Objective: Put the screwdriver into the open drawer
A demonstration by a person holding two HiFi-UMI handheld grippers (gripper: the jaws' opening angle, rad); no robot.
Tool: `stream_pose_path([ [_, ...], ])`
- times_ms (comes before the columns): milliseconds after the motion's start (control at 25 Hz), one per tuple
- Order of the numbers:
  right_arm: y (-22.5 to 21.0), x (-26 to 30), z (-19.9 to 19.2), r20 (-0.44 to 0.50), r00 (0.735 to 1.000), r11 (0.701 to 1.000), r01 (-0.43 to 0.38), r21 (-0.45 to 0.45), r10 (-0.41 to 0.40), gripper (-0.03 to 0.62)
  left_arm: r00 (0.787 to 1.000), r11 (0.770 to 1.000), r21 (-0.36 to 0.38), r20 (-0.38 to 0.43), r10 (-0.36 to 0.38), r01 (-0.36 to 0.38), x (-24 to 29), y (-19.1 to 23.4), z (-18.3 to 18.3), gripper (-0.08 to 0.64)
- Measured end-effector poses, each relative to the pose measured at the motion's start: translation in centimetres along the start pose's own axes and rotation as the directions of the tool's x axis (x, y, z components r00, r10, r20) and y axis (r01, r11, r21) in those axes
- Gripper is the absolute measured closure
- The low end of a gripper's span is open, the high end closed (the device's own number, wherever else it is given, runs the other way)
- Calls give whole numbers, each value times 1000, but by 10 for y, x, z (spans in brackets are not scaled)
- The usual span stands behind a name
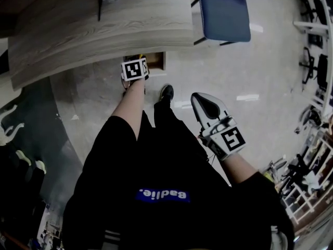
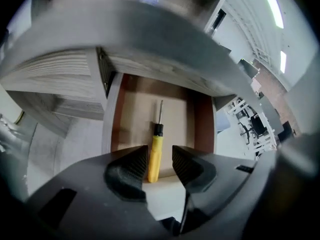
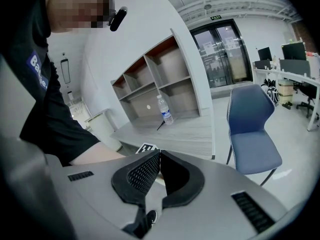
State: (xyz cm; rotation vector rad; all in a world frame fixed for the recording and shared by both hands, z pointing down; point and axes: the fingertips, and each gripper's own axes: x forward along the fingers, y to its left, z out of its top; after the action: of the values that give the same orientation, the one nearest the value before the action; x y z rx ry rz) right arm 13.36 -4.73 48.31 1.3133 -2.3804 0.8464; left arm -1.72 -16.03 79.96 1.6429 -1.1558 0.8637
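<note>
Grey wood desk [image 1: 104, 30], drawer [image 2: 134, 115] open (pale floor [image 1: 260, 66]).

Head view looks steeply down; left gripper view closely faces the drawer [image 2: 131, 115]; all share the desk [image 1: 78, 35].

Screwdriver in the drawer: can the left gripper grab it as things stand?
Probably yes. The left gripper hangs over the open drawer with jaws apart, and the screwdriver lies with its yellow handle between them, unpressed. Nothing blocks the way; the desk top overhangs only the drawer's far end.
</note>
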Motion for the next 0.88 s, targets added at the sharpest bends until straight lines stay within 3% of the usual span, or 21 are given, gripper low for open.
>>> stream_pose_path([
  [480,34,-9,30,78,997,997,-11,-79,17,563,990,995,27,102,-96,94,-76,-20,-4,413],
  [880,77,-7,70,174,983,985,-27,-173,58,563,947,976,108,244,-209,188,-182,-32,18,434],
])
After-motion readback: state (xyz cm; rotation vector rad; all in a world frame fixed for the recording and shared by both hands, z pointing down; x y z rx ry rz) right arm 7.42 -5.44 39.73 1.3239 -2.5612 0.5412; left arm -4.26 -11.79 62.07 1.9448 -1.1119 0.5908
